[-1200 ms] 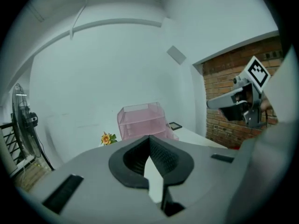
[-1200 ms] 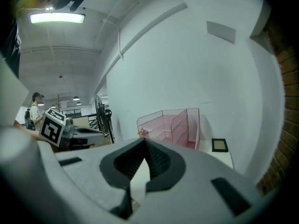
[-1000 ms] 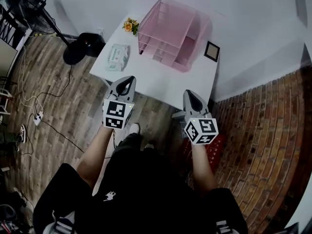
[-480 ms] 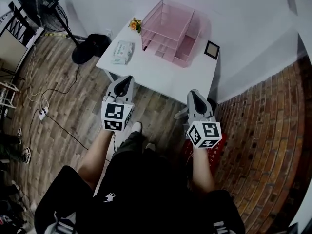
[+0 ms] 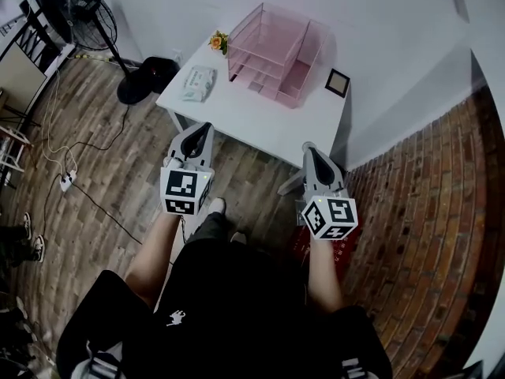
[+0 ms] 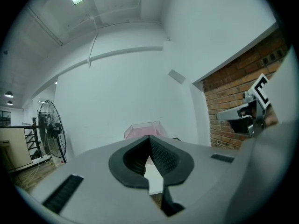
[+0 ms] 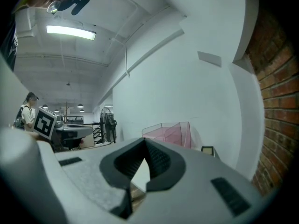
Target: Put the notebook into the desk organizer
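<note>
The pink clear desk organizer (image 5: pixel 272 52) stands at the back of the white table (image 5: pixel 260 121); it also shows in the left gripper view as the organizer (image 6: pixel 142 130) and in the right gripper view as the organizer (image 7: pixel 170 132). A small dark-edged notebook (image 5: pixel 338 82) lies flat to its right, near the table's right edge, and the notebook (image 7: pixel 207 150) is visible past the right jaws. My left gripper (image 5: pixel 203 128) and right gripper (image 5: pixel 309 147) hover short of the table's near edge, both shut and empty. Up close, the left gripper (image 6: pixel 149 138) and right gripper (image 7: pixel 145 140) have their jaws meeting at the tip.
A pack of wipes (image 5: pixel 197 83) and a small flower pot (image 5: pixel 216 41) sit on the table's left side. A standing fan (image 5: pixel 83 18) and cables on the wood floor are at the left. A brick wall (image 5: pixel 442 212) runs along the right.
The head view has shifted, so the table and organizer sit slightly higher and smaller. Both grippers stay shut and have dropped a little toward me.
</note>
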`<state>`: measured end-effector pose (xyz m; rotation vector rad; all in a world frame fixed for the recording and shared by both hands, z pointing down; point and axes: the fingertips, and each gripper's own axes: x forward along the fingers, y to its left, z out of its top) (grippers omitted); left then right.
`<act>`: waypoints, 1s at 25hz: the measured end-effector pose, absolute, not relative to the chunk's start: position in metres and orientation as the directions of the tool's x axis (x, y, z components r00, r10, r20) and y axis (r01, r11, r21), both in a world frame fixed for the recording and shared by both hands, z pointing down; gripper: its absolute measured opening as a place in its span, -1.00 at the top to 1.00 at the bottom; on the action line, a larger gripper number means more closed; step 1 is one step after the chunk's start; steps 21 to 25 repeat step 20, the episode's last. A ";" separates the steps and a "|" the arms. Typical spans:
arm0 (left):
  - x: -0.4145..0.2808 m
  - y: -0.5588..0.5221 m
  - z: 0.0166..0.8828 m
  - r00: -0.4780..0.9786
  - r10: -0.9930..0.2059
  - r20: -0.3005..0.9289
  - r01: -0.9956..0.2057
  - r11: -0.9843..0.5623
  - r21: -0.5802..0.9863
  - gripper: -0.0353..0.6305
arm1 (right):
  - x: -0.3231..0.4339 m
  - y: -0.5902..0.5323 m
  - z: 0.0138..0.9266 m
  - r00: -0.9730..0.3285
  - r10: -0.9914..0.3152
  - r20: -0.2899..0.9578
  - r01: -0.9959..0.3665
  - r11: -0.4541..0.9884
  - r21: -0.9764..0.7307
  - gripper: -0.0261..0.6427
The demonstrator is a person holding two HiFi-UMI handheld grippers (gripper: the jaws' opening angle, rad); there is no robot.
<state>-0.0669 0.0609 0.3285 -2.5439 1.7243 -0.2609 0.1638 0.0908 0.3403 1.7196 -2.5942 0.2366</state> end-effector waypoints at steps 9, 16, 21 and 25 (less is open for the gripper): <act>-0.049 0.060 0.322 0.378 -0.921 0.095 -0.909 -0.388 -0.152 0.88 | 0.176 0.092 0.334 -0.384 -0.920 0.082 -0.920 0.374 -0.119 0.92; -0.043 0.051 0.323 0.380 -0.919 0.102 -0.908 -0.392 -0.151 0.88 | 0.181 0.083 0.336 -0.380 -0.921 0.086 -0.922 0.370 -0.114 0.92; -0.039 0.050 0.324 0.388 -0.916 0.101 -0.901 -0.400 -0.166 0.88 | 0.180 0.080 0.340 -0.386 -0.917 0.095 -0.920 0.376 -0.106 0.92; -0.039 0.050 0.324 0.388 -0.916 0.101 -0.901 -0.400 -0.166 0.88 | 0.180 0.080 0.340 -0.386 -0.917 0.095 -0.920 0.376 -0.106 0.92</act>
